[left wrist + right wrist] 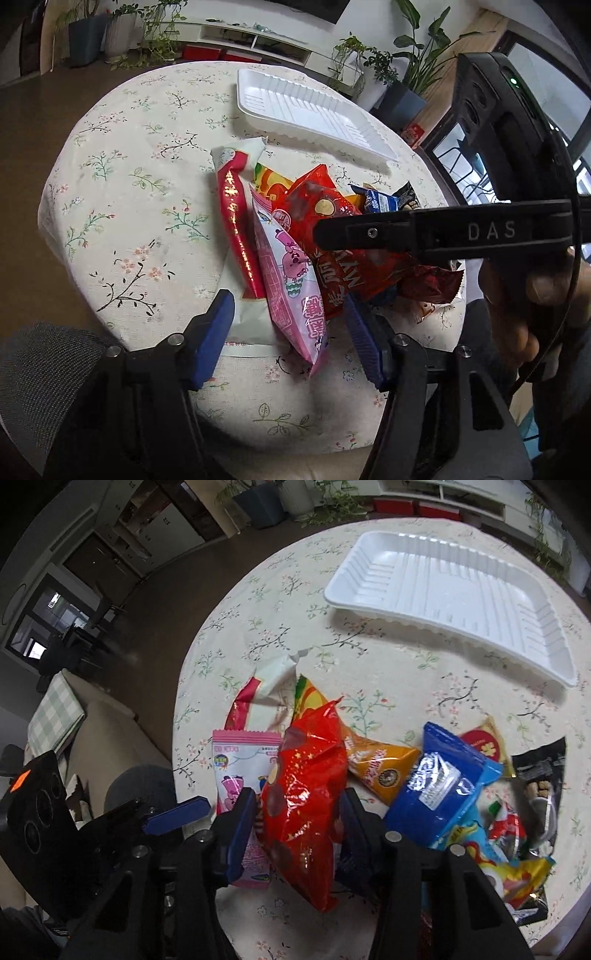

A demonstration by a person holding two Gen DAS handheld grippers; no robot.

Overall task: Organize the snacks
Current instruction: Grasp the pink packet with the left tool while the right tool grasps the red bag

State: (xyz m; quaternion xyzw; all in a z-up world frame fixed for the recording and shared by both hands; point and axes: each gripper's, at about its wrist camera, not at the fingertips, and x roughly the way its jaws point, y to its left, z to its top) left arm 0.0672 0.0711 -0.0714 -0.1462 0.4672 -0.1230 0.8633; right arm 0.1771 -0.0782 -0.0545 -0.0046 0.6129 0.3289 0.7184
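Note:
Several snack packets lie heaped on the round floral table (129, 184). In the right wrist view my right gripper (299, 816) is shut on a shiny red packet (306, 775), its blue pads pressing both sides. From the left wrist view one black finger (369, 232) of it lies across that red packet (317, 206). My left gripper (288, 339) stands open around the near end of a pink pig-print packet (291, 280) and a long white-and-red packet (236, 206); the pads do not squeeze them. One blue left fingertip (177, 816) shows beside the pink packet (240, 771).
An empty white ribbed tray (306, 110) (443, 583) sits at the table's far side. An orange packet (376, 764), a blue packet (443, 786) and a black packet (539, 771) lie to the right. A hand (535, 288) holds the right gripper. A sofa (107, 731) stands left.

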